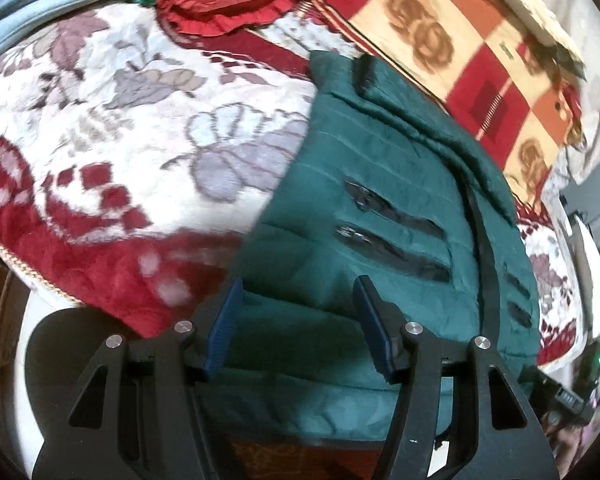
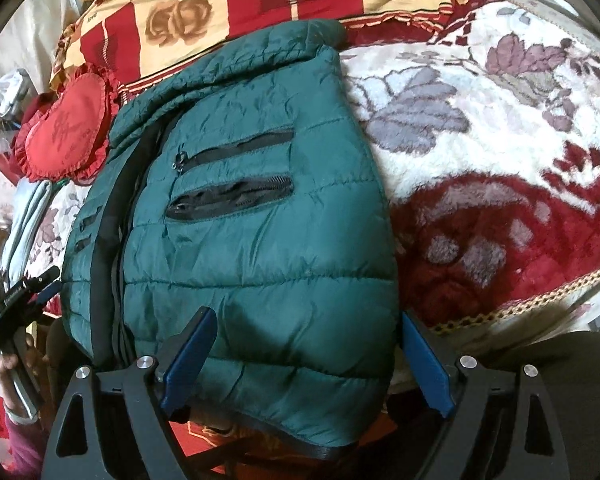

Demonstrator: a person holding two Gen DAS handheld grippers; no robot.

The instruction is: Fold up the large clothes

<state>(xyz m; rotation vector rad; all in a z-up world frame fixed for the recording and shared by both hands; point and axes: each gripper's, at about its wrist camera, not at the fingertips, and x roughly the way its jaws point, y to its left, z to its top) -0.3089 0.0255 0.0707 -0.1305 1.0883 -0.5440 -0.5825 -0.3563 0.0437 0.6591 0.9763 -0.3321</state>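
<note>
While the green jacket (image 2: 256, 216) lies zipped and flat on the flowered blanket (image 2: 480, 128), we take it as our landmark and record everything against it from left to right. Far left of the jacket, in the right wrist view, we note a folded pale blue garment (image 2: 26, 220) and, above that, a red frilled cushion (image 2: 66, 128) just beside the jacket's shoulder. The left gripper (image 1: 298, 320) sits at the jacket's bottom hem on its left half; its blue pads (image 1: 224, 324) stand apart with the hem fabric lying between them, released and clamping nothing. On the jacket's right half we see two black zipped pockets (image 2: 236, 180), one above the other. The right gripper (image 2: 306, 360) is at the hem of that half, jaws spread wide across the padded fabric, also released. Behind the jacket's collar lies a red and cream rose-patterned quilt (image 2: 228, 0). Right of the jacket the blanket runs on, white then deep red.
</note>
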